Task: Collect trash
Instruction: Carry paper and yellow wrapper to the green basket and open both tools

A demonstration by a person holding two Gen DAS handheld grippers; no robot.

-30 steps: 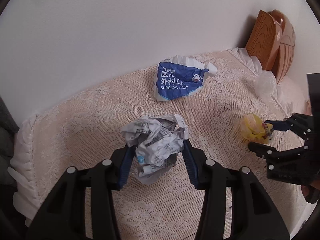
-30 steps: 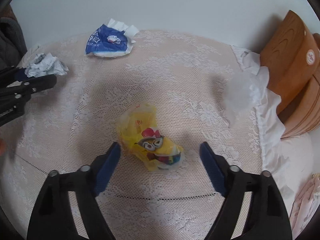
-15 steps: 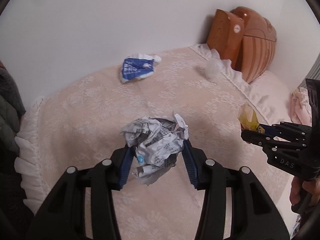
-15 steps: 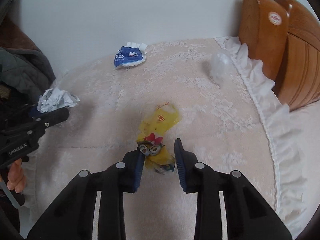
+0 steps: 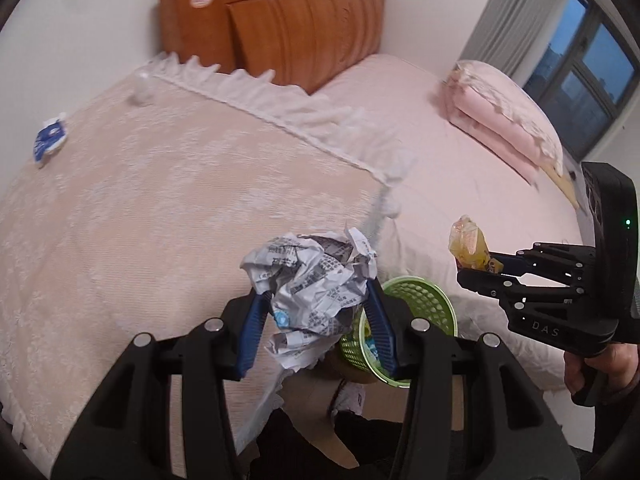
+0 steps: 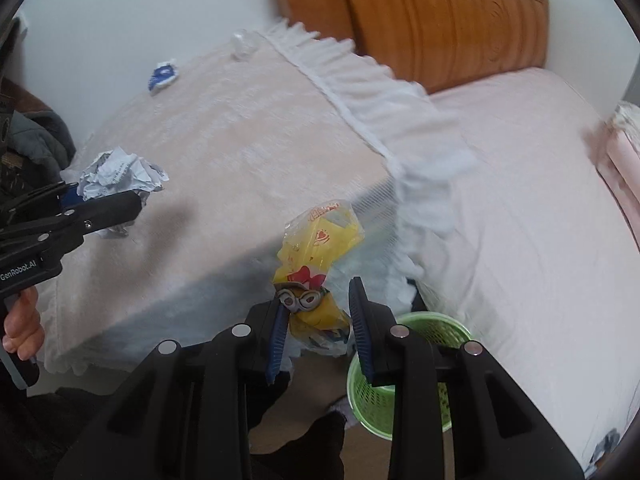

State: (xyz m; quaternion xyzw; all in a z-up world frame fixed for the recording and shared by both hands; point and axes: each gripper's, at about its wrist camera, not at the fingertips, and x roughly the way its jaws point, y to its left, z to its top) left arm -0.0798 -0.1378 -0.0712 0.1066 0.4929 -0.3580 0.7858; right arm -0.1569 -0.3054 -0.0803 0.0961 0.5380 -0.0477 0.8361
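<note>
Left gripper (image 5: 316, 312): clamped on a paper ball (image 5: 310, 276), held in the air over the table edge, just short of the bin (image 5: 424, 300).
Right gripper (image 6: 318, 320): pinched narrow on a yellow wrapper (image 6: 316, 264), also carried in the air, with the bin close below and to its right.
Bin: green mesh, on the floor in the gap between table (image 5: 160, 200) and bed (image 5: 440, 140); something pale lies inside, too hidden to name.
Items in hand: two, neither yet over the bin mouth nor let go.
Items left on the table: a blue packet (image 5: 48, 140) near the far wall, and a clear crumpled scrap (image 6: 244, 42) by the frilled edge, blurred, so its make is uncertain.
Standing, by my reckoning: roughly midway. Two pieces lifted and nearly delivered; two more wait on the cloth. More paper (image 5: 352, 394) lies on the floor by the bin, partly hidden.
</note>
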